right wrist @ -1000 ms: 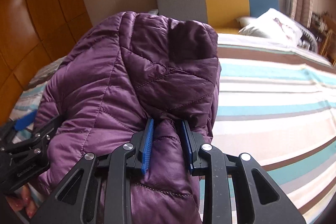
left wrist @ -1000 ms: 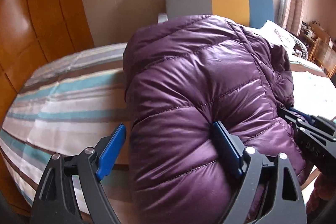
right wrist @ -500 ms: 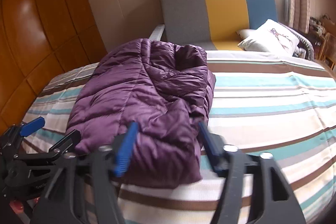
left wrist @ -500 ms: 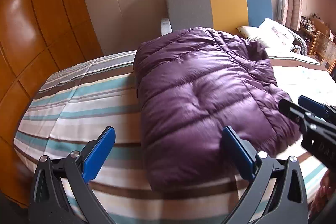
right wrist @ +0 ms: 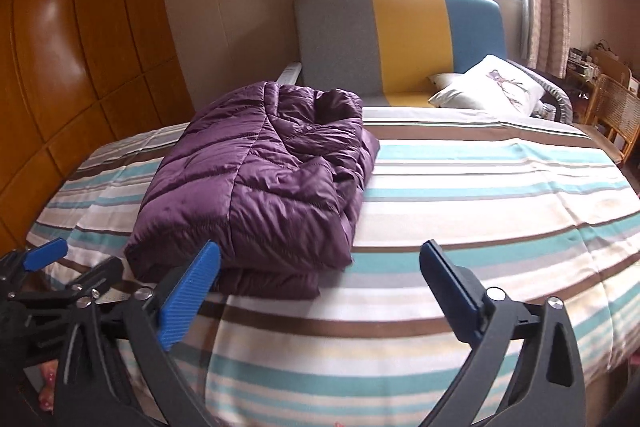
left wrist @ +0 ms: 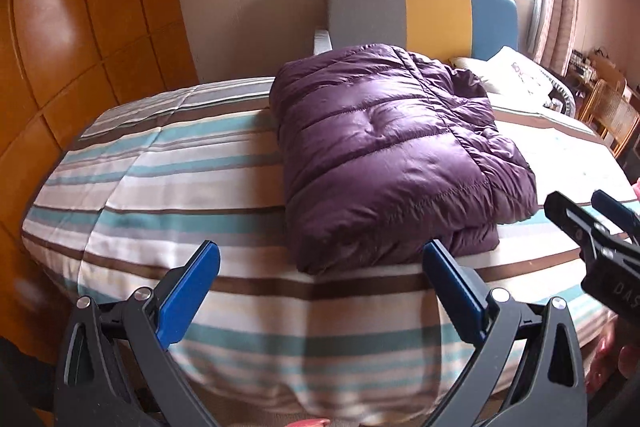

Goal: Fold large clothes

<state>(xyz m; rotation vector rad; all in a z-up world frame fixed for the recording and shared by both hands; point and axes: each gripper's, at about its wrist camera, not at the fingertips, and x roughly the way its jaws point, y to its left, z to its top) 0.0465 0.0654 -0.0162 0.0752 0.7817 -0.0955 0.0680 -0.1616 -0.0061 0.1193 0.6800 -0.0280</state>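
We have the purple puffer jacket point(left wrist: 392, 155) lying folded into a thick bundle on the striped bed point(left wrist: 168, 187), near its foot edge, so both tools can let it settle. The left gripper point(left wrist: 320, 291) stands wide open and empty, and the right gripper point(right wrist: 320, 291) has just been opening, nothing between its jaws, both clear of the jacket's near fold. Beyond the jacket toward the pillow point(right wrist: 492, 87) the bed offers broad free room.

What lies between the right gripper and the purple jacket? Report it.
Only striped bedspread, seen in the right wrist view. The right gripper, fingers spread with nothing between them, sits clear of the folded purple jacket; its left finger overlaps the jacket's near corner.
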